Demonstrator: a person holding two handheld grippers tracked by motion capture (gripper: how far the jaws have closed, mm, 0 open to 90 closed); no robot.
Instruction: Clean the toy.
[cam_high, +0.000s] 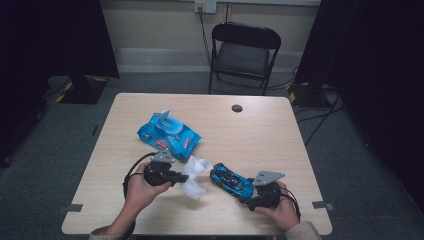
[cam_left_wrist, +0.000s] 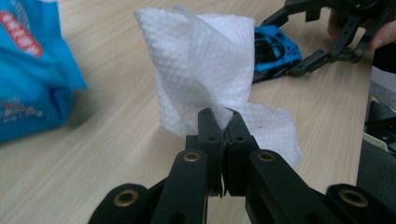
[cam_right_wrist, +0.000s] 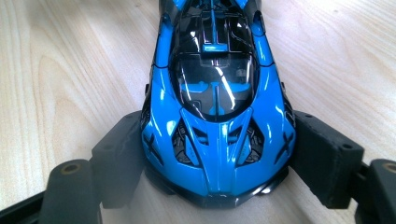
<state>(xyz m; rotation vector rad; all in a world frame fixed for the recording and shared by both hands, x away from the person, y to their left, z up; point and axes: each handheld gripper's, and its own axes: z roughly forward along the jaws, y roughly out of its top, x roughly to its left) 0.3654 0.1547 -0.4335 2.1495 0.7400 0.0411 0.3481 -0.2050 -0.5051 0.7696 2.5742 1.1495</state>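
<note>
The left gripper (cam_left_wrist: 223, 122) is pinching a white wipe (cam_left_wrist: 205, 60) in closed fingers above the worktop (cam_high: 260, 130). The right gripper (cam_right_wrist: 219, 154) is clamping a blue toy car (cam_right_wrist: 215, 93) by its sides. Writing on the blue wipe pack (cam_high: 169, 132) is too blurred to read.

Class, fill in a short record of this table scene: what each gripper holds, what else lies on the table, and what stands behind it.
Left gripper: shut on a white wet wipe, lifted off the table
Right gripper: fingers clamp the sides of a blue toy sports car
Also on table: blue wet-wipe pack, flap open
Behind table: black folding chair
</note>
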